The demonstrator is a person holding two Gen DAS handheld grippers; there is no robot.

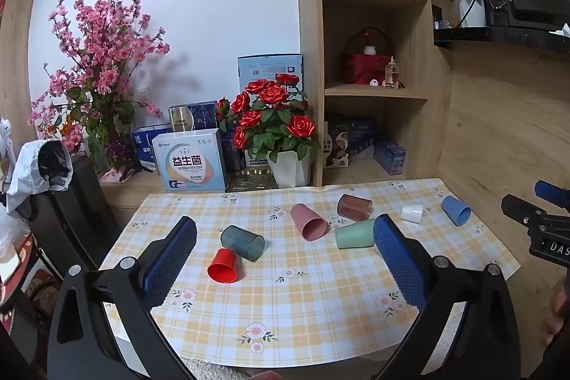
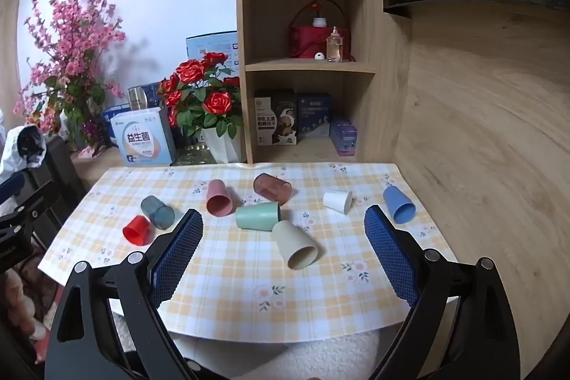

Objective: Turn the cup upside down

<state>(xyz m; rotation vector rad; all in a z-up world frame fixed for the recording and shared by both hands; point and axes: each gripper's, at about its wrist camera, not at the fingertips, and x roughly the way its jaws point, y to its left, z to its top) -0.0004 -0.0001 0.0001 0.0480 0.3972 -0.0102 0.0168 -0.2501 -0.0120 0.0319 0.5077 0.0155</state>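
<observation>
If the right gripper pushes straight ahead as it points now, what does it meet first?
Probably the beige plastic cup lying on its side on the checked tablecloth, roughly centred between the open right gripper fingers. The mint green cup lies just behind it; depth is uncertain.

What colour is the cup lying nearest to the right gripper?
Beige, or cream. The cup shows best in the right wrist view.

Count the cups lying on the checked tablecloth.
8, all on their sides: red cup and grey cup at left; pink cup, brown cup, green cup and beige cup mid-cloth; white cup and blue cup at right.
</observation>
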